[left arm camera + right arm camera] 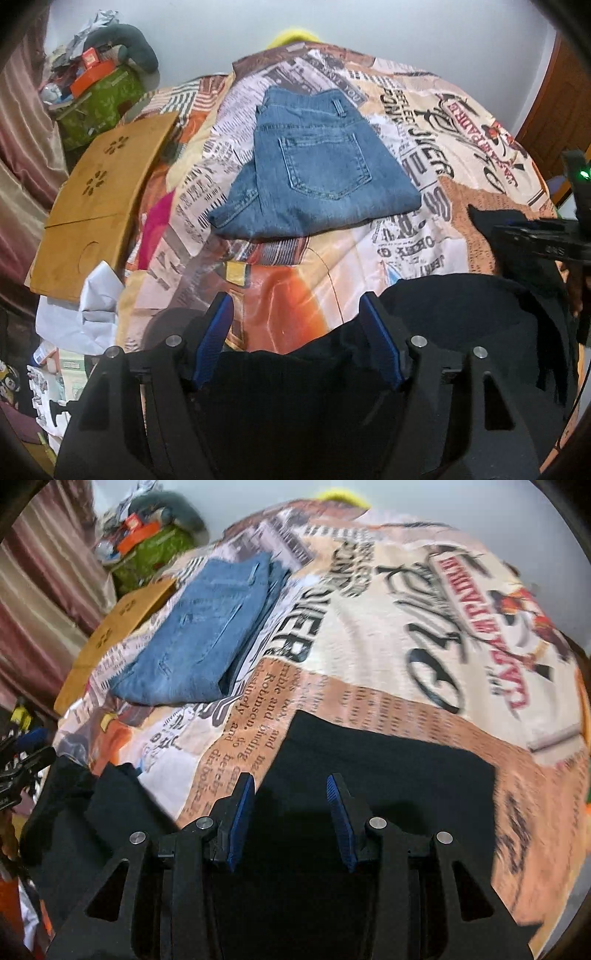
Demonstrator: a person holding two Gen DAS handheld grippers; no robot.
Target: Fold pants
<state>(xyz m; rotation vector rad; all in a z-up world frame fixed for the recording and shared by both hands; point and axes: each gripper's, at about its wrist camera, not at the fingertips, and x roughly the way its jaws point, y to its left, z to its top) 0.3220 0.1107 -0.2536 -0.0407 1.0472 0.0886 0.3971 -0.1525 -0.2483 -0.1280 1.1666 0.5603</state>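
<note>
**Black pants next, jeans already done**

Right at the bottom of both wrist views, black pants point(369, 760) lay bunched on the printed bedspread point(388, 635), under both tools. Left gripper point(295, 317) had its blue pads apart, with dark cloth sitting low between them but nothing pinched that I could see. Right gripper point(291, 794) was also parted, narrower, hanging over the flat black panel without clamping it. That view was pretty smeary, so I couldn't tell if the tips touched the fabric.

My take on doing this step well: spread the black pair flat first, find the waistband corners, then pinch just one edge layer with each tool so the fold lines up instead of dragging a lump. Keep both grabs level with each other.

Further up, centre of the left view, a folded pair of jeans point(314, 173) sat neatly, pocket up, well apart from the black pair. Off at the left edge lay a wooden board point(99, 206), and in the upper left corner, a pile of clutter point(99, 85).
</note>
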